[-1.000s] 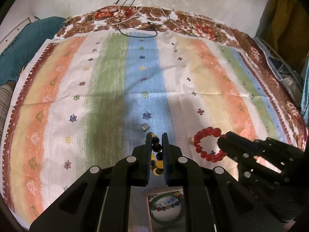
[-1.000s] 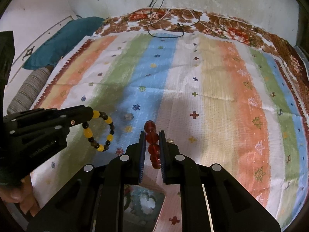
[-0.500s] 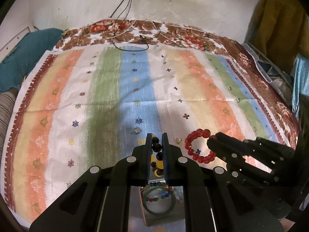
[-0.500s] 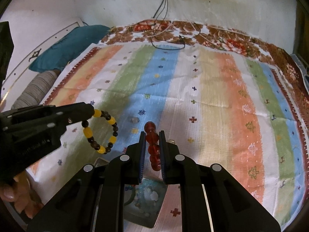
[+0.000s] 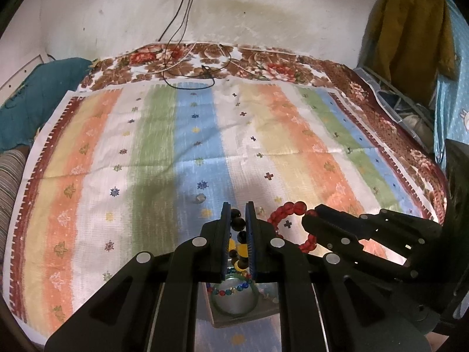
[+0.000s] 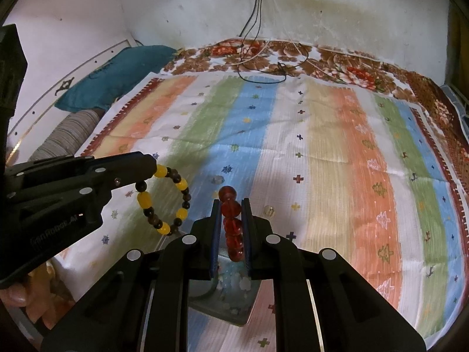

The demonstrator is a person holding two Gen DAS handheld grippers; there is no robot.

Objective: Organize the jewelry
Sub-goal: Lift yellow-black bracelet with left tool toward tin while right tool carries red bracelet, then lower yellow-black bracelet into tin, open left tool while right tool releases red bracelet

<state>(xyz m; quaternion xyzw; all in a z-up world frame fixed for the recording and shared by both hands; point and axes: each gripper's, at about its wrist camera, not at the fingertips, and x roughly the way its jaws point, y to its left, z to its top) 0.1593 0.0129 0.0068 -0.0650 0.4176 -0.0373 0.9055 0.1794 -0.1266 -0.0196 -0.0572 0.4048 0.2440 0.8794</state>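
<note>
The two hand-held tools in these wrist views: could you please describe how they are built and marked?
Both the left tool and the right tool are matte black plastic with angular, cut-out arms and round silver fasteners at the joints. Each has two flat, parallel fingers lined with ribbed blue pads. Pale lettering is printed on the left tool's side; no cables or sleeves show.

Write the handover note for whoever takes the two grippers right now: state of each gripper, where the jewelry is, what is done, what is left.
Left gripper: shut on the yellow-and-dark-brown beaded bracelet, held above the cloth.
Right gripper: shut on the red glass-bead bracelet, also held clear of the cloth.
Small open tray just below both grippers: it already holds a pale green bangle and a multicoloured bead bracelet.
On the striped cloth: two small clear pieces loose ahead of the grippers.
Left: probably place both bracelets in the tray, then collect the loose pieces.
</note>
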